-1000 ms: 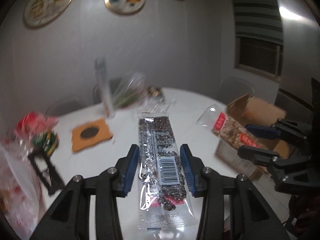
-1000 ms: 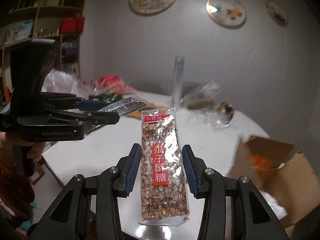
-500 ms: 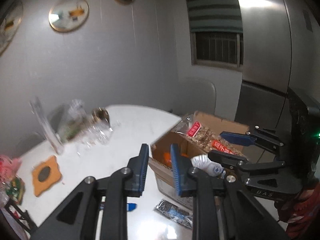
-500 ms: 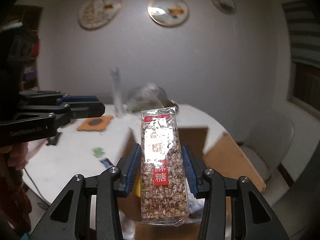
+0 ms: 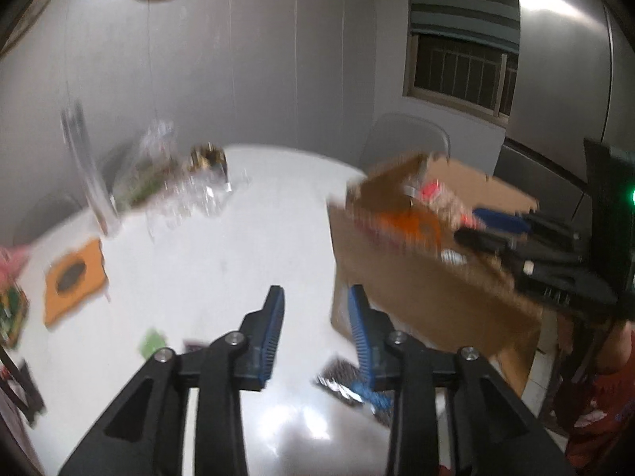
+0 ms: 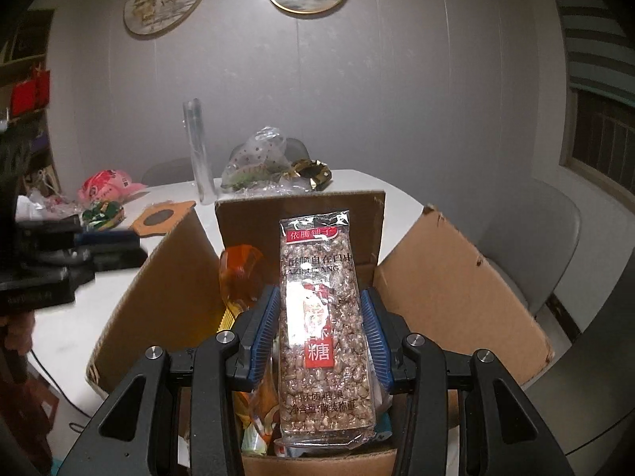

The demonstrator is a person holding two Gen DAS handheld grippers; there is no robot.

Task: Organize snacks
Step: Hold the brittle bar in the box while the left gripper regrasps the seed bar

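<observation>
On the white table (image 5: 222, 261) a good deal remained unsorted: at the far left sat a pink packet (image 6: 107, 184) and a green one (image 6: 104, 211), then an orange coaster (image 5: 73, 277) and a tall clear tube (image 6: 197, 150), with a crinkled clear bag (image 6: 258, 162) and a gold wrapper (image 6: 311, 172) further along. Nearer the edge lay a small green piece (image 5: 152, 343) and a dark wrapped bar (image 5: 341, 382) (both blurred, so what they were could not be told). The left gripper (image 5: 315, 305) hung over the table with nothing between its jaws, which were opening from a narrow gap. To its right stood the cardboard box (image 6: 448, 289), flaps up, already holding an orange packet (image 6: 240, 273) and other wrappers low inside. The right gripper (image 6: 321, 317) pinched a seed brittle bar (image 6: 321, 309) by its sides, poised just above the box's mouth and not yet let go. By my reckoning the sorting was partly done: this bar needed dropping in, and the table's scatter was yet to follow.
</observation>
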